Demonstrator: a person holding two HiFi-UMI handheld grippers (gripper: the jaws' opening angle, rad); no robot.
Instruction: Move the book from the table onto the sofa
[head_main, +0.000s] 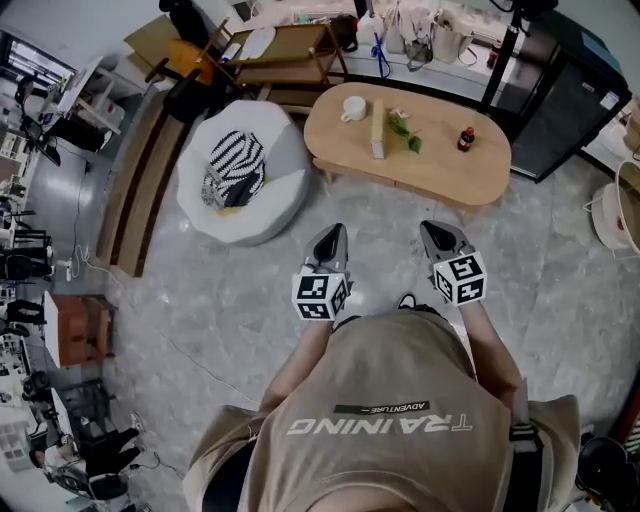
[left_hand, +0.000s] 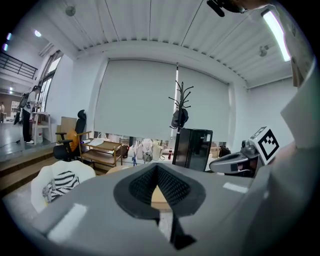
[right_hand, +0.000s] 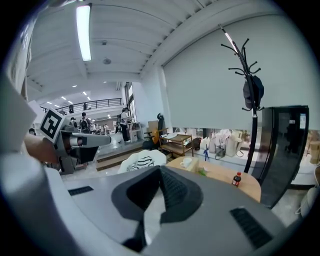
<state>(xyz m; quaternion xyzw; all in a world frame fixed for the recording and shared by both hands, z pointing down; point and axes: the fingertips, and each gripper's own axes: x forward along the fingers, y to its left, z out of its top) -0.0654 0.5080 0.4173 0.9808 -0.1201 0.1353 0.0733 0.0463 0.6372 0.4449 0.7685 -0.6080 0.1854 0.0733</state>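
Your left hand-held gripper (head_main: 333, 240) and right hand-held gripper (head_main: 436, 238) are both pressed together on nothing, side by side above the floor and well short of the oval tabletop (head_main: 440, 172). The book (head_main: 377, 132) stands on edge there, near the mug (head_main: 352, 108), so this looks like the approach. Next you'll need to spread the jaws, pinch the book, then carry it to the white sofa (head_main: 283, 170).

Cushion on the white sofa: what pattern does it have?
The cushion has black-and-white stripes. It shows best in the head view.
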